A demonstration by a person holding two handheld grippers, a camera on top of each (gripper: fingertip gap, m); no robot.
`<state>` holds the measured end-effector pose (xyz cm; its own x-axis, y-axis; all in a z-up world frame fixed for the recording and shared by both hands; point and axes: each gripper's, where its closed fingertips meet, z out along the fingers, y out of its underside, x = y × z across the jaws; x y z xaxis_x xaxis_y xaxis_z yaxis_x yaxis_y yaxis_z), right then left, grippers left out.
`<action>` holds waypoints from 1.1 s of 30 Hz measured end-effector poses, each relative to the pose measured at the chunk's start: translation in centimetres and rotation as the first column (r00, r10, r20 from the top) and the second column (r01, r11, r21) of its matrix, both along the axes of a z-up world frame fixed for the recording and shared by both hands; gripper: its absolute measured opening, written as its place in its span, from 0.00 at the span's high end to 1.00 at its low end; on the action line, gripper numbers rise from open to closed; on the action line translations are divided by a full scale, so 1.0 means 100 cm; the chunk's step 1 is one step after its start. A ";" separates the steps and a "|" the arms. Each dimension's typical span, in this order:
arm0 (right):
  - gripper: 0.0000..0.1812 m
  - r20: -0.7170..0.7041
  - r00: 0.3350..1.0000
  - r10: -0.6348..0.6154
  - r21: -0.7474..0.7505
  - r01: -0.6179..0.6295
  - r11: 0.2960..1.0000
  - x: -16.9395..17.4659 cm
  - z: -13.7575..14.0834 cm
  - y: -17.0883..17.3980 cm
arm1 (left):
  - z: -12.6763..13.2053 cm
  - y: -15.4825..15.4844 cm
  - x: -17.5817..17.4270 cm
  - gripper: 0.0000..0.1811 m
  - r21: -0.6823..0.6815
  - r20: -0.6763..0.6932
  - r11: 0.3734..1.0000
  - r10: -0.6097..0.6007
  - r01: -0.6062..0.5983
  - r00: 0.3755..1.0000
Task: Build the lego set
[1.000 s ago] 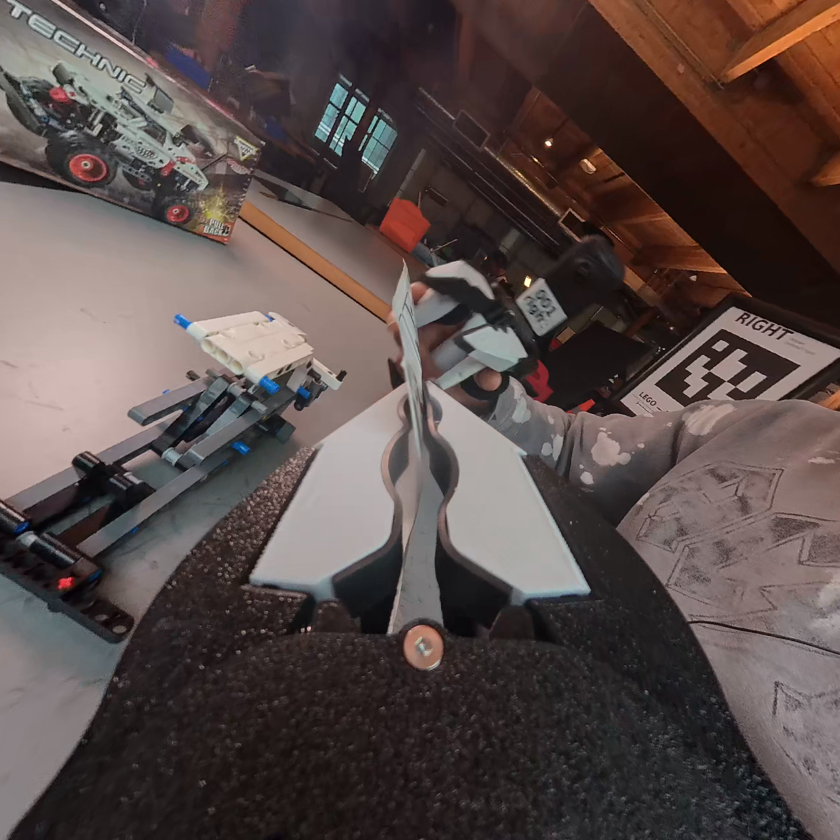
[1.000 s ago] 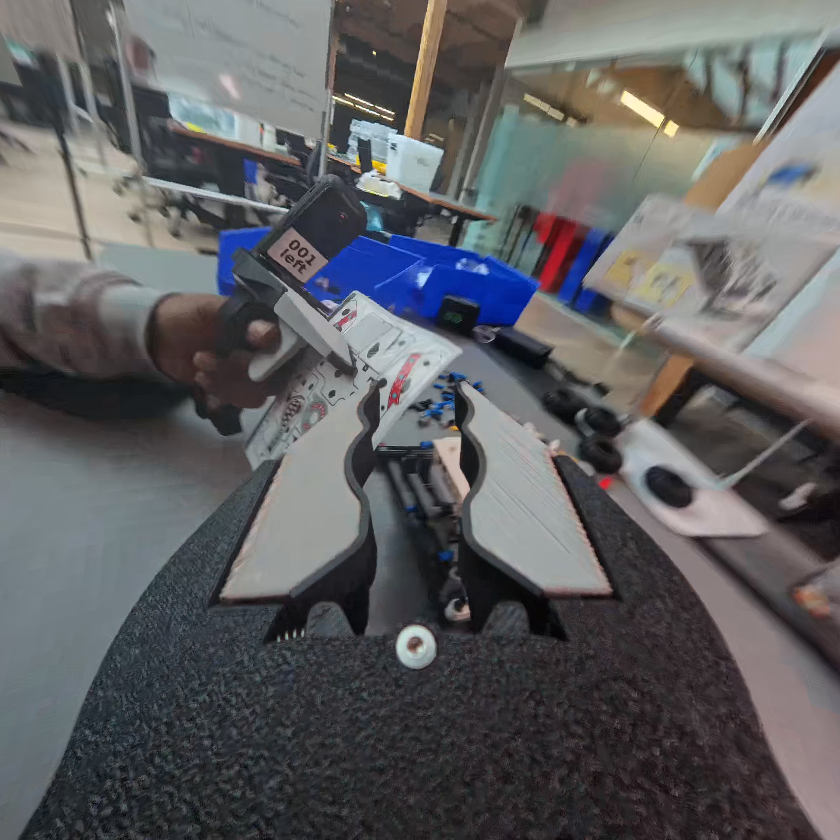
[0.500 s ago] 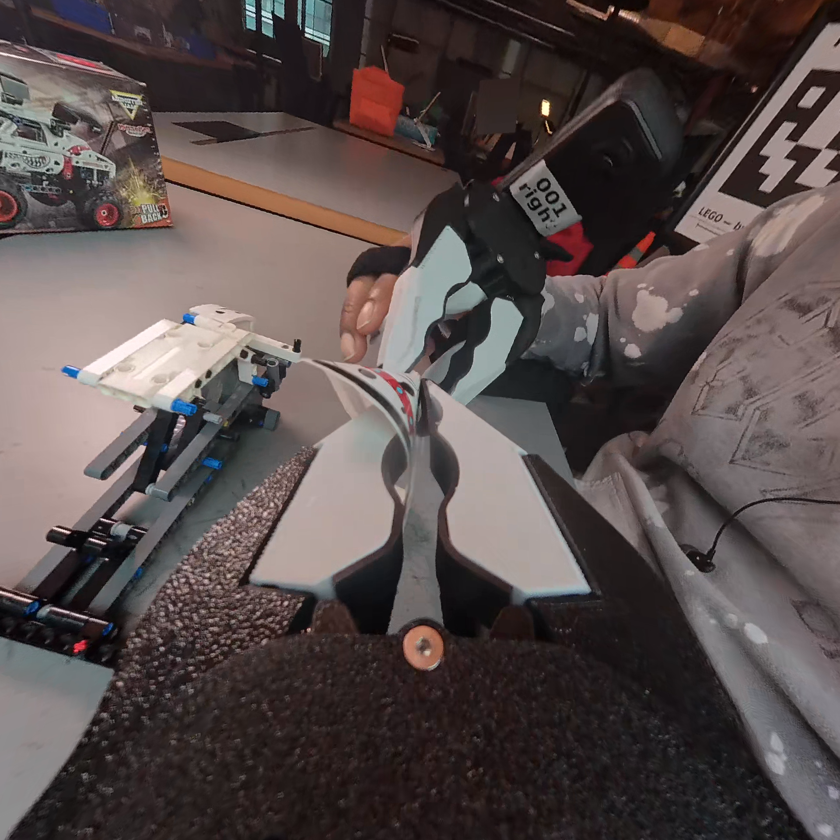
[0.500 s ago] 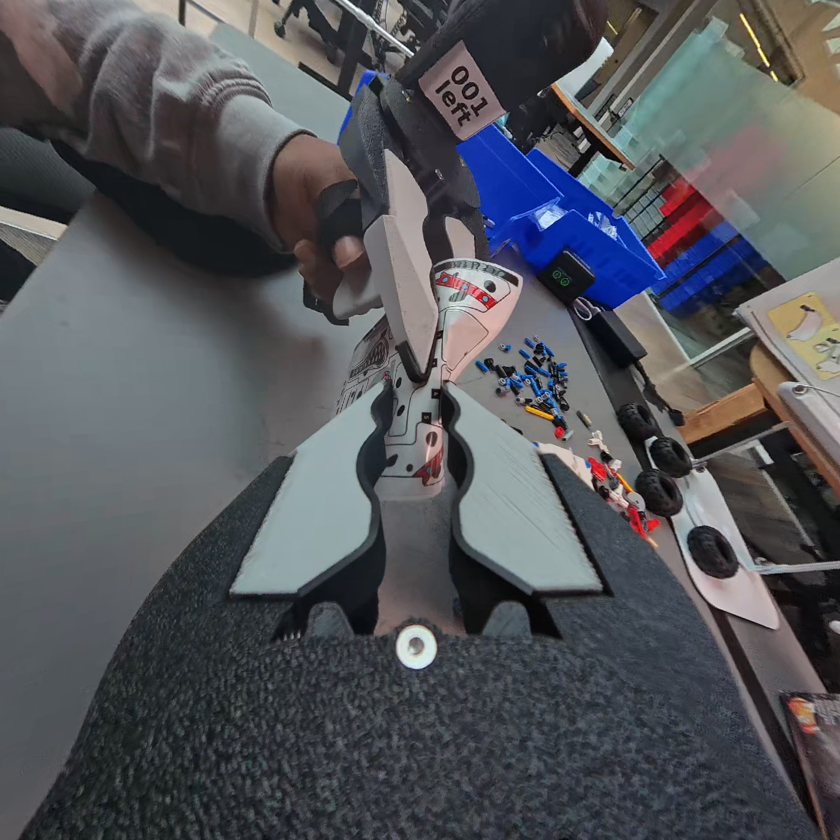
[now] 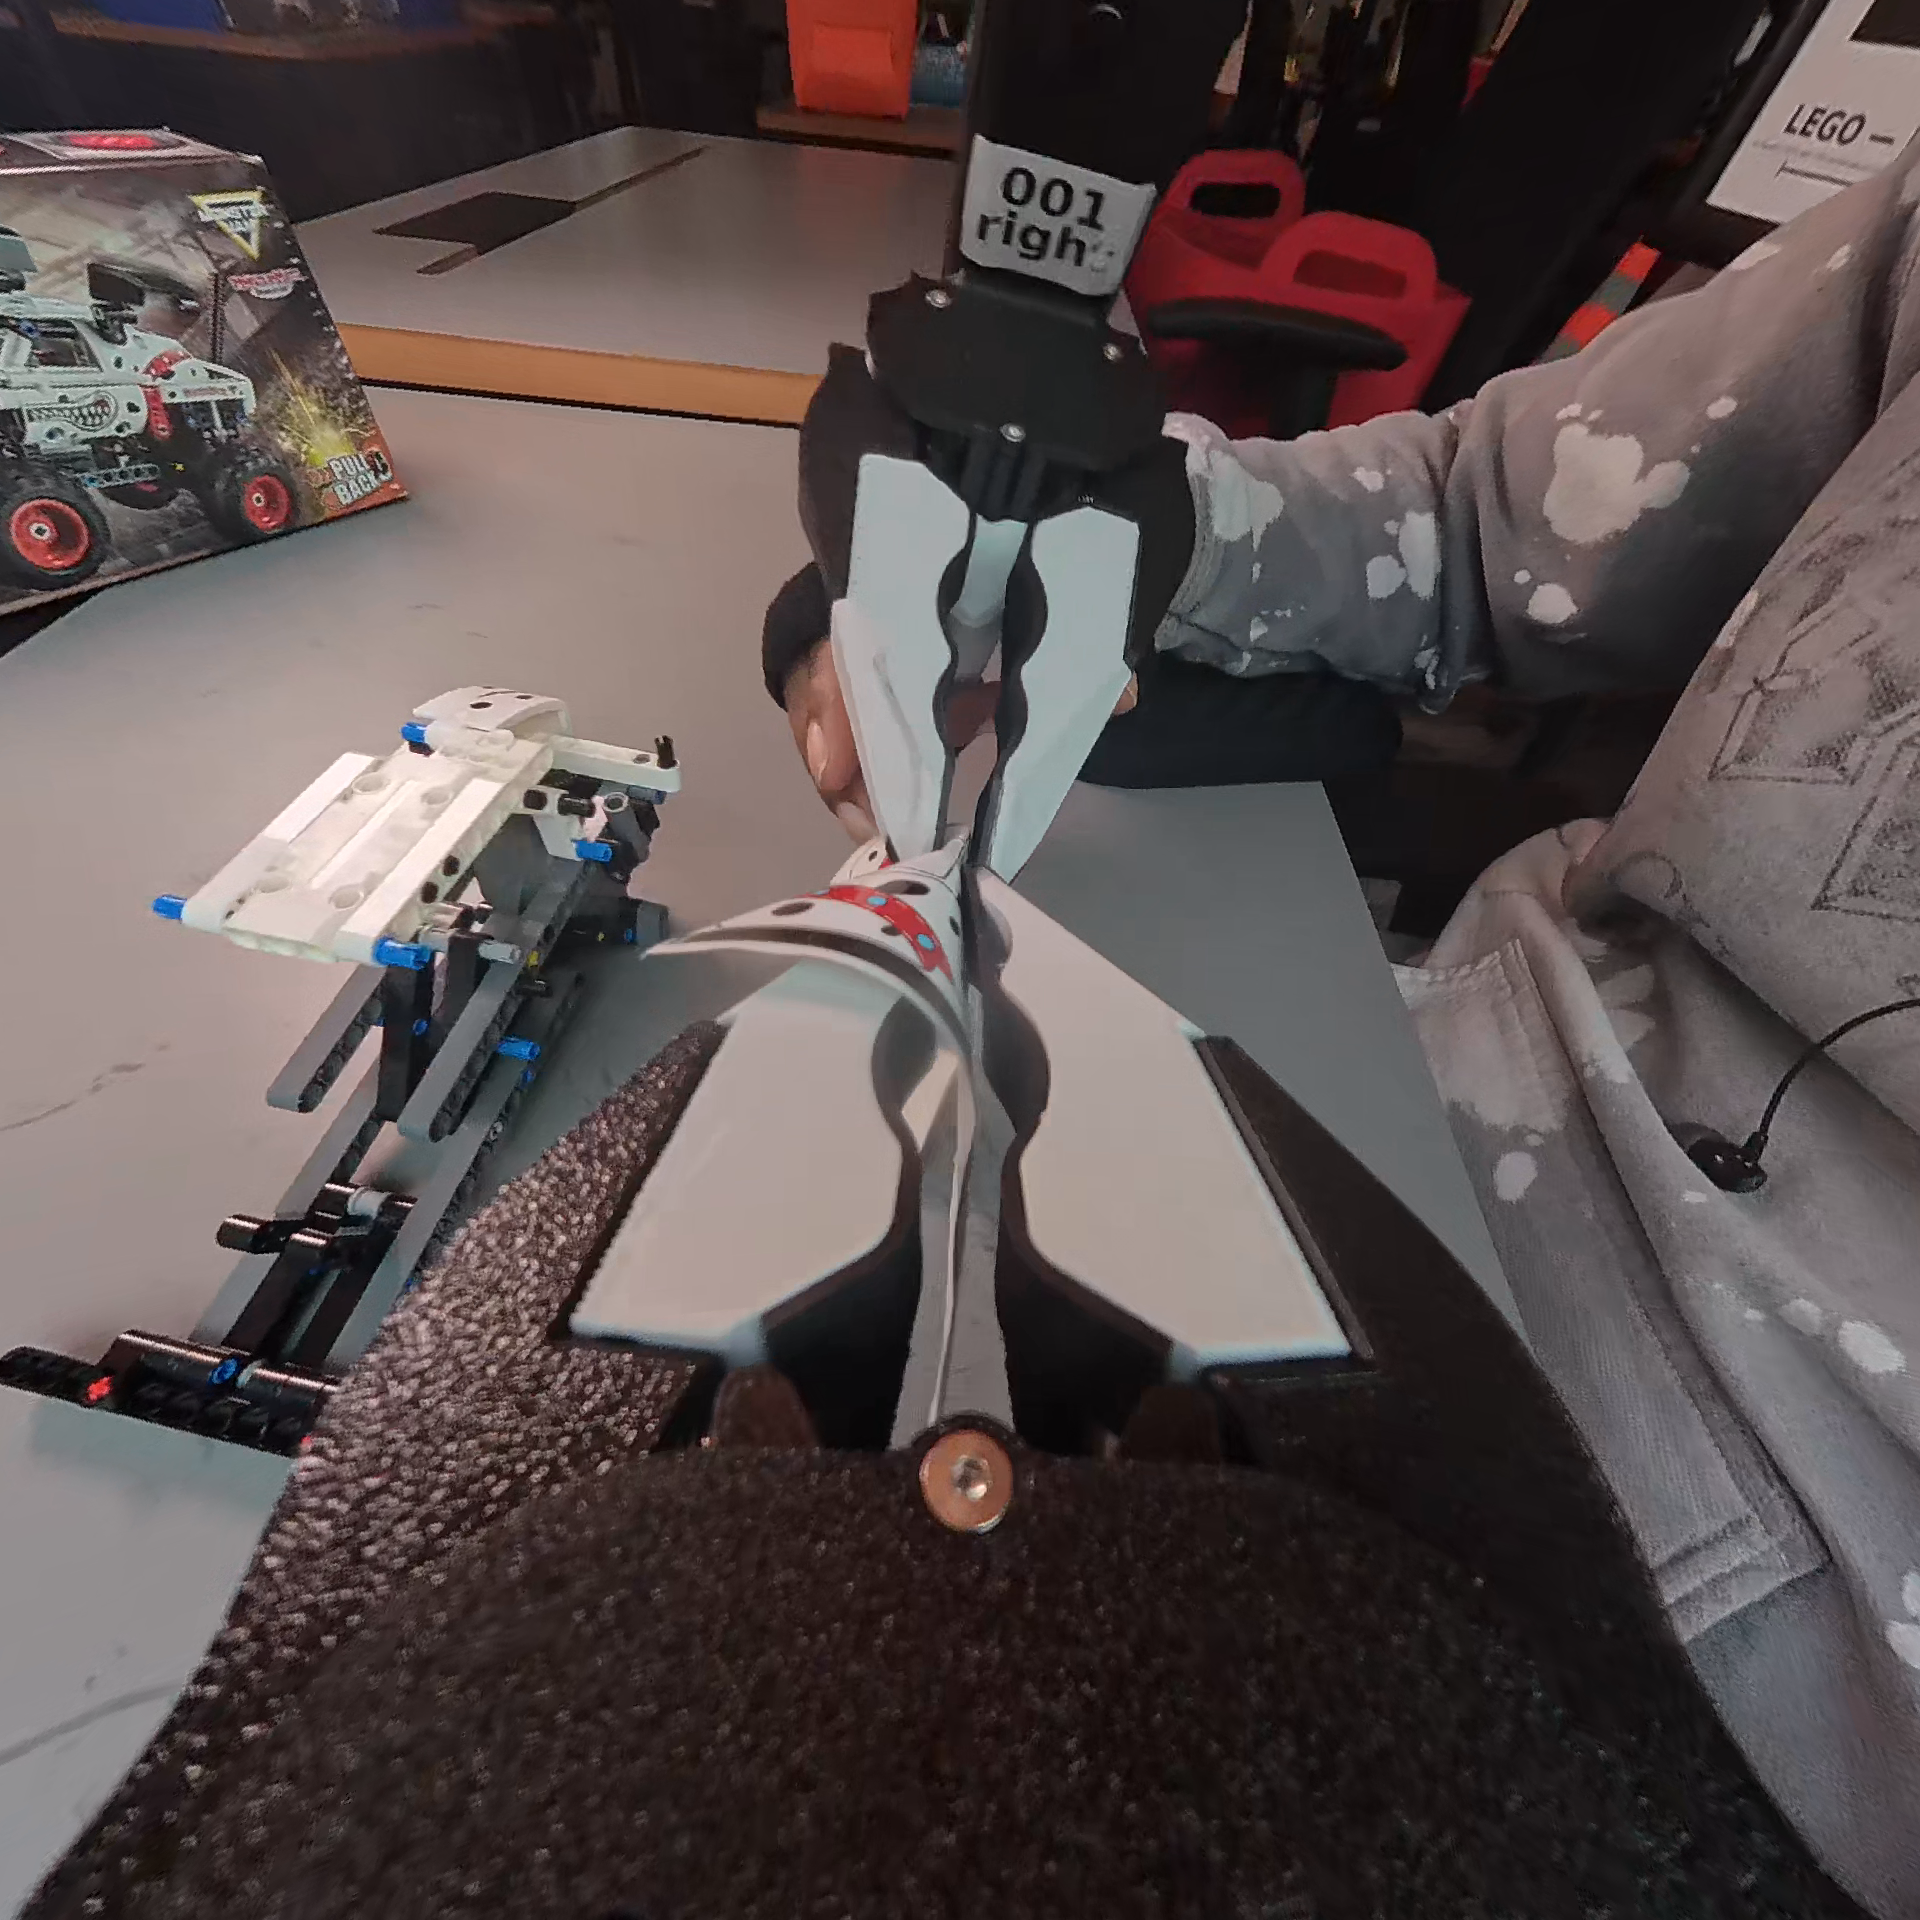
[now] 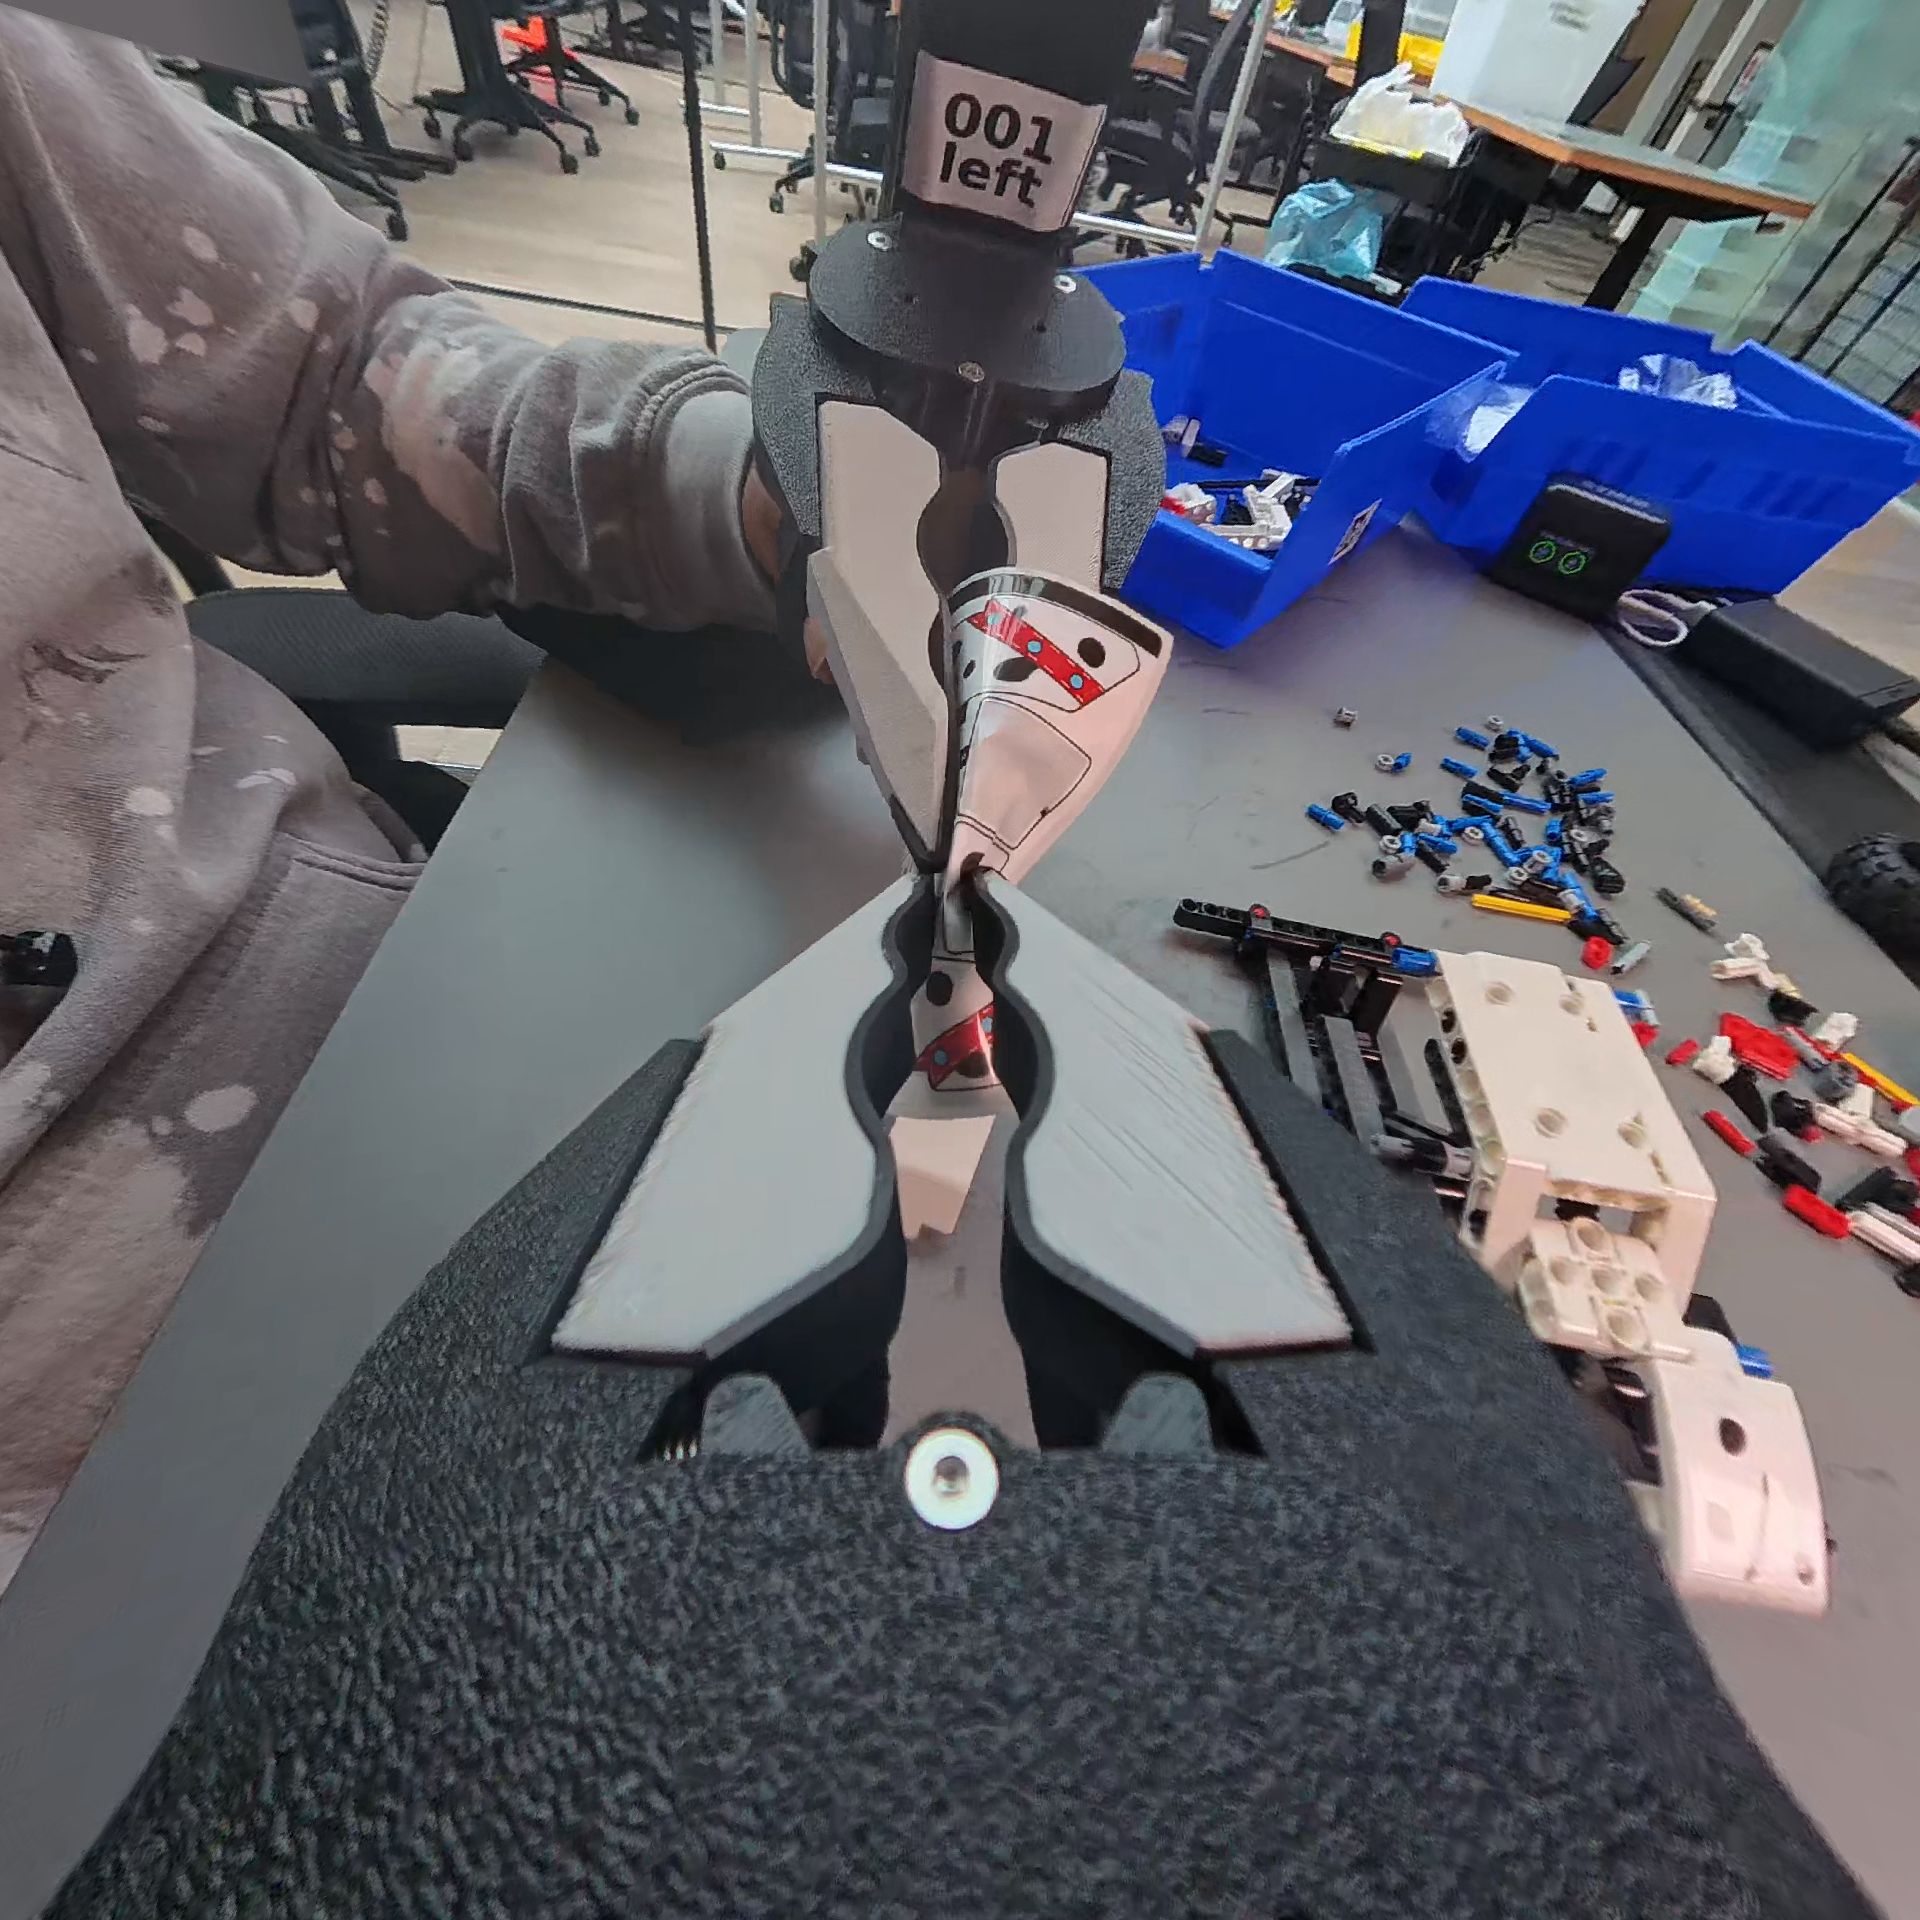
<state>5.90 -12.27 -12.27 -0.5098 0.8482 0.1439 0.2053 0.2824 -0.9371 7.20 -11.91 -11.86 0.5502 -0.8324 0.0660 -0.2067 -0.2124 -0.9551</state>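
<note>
A white sticker sheet [image 5: 831, 930] with red, black and blue prints is pinched between both grippers above the grey table [image 5: 520, 582]. My left gripper [image 5: 968, 914] is shut on one end of it. My right gripper [image 6: 951, 883] is shut on the other end, and the sheet [image 6: 1039, 707] curls between them. The two grippers meet tip to tip: the right one [image 5: 966, 847] faces the left view, the left one [image 6: 940, 847] faces the right view. The part-built truck chassis [image 5: 416, 935], with a white top and black and grey beams, lies on the table beside them [image 6: 1538, 1122].
The set's box [image 5: 156, 364] stands at the table's far left. Loose blue and black pins [image 6: 1496, 821], red and white parts [image 6: 1808, 1091], a black tire [image 6: 1881, 883] and blue bins [image 6: 1351, 436] lie on the table [image 6: 623, 935]. A person's grey sleeves hold both grippers. Less than 4 cm separates the two grippers' tips.
The grippers have swung round to face each other tip to tip. The right gripper, open a second ago, has shut on the sticker sheet, which now bends between the two.
</note>
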 end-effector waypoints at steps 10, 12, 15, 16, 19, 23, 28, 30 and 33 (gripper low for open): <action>0.98 0.123 0.970 0.211 -0.213 -0.182 0.960 0.018 -0.007 -0.016 | -0.008 -0.015 0.013 1.00 0.080 -0.214 0.994 -0.054 0.073 0.975; 0.98 0.129 0.958 0.256 -0.279 -0.213 0.936 0.021 -0.006 -0.019 | -0.008 -0.018 0.015 1.00 0.083 -0.223 0.993 -0.069 0.089 0.972; 0.98 0.135 0.942 0.308 -0.355 -0.245 0.902 0.024 -0.007 -0.023 | -0.009 -0.021 0.017 1.00 0.078 -0.231 0.991 -0.087 0.108 0.969; 0.98 0.134 0.938 0.318 -0.369 -0.251 0.895 0.025 -0.006 -0.023 | -0.009 -0.022 0.017 1.00 0.078 -0.227 0.991 -0.090 0.110 0.970; 0.99 0.122 0.937 0.328 -0.404 -0.254 0.879 0.024 -0.002 -0.024 | -0.006 -0.023 0.016 1.00 0.069 -0.211 0.992 -0.091 0.108 0.973; 0.97 0.111 0.947 0.301 -0.386 -0.237 0.891 0.020 -0.001 -0.022 | -0.006 -0.025 0.012 1.00 0.044 -0.183 0.993 -0.097 0.106 0.978; 0.97 0.059 0.985 0.161 -0.151 -0.151 0.977 0.008 -0.002 -0.016 | -0.009 -0.022 0.002 1.00 0.012 -0.171 0.997 -0.070 0.073 0.983; 0.97 0.032 0.993 0.113 -0.015 -0.112 0.994 0.005 -0.003 -0.015 | -0.010 -0.021 0.000 1.00 0.002 -0.174 0.998 -0.065 0.066 0.983; 0.97 -0.003 0.998 0.064 0.166 -0.063 0.984 0.003 -0.004 -0.013 | -0.011 -0.019 -0.003 1.00 0.001 -0.193 0.999 -0.049 0.050 0.980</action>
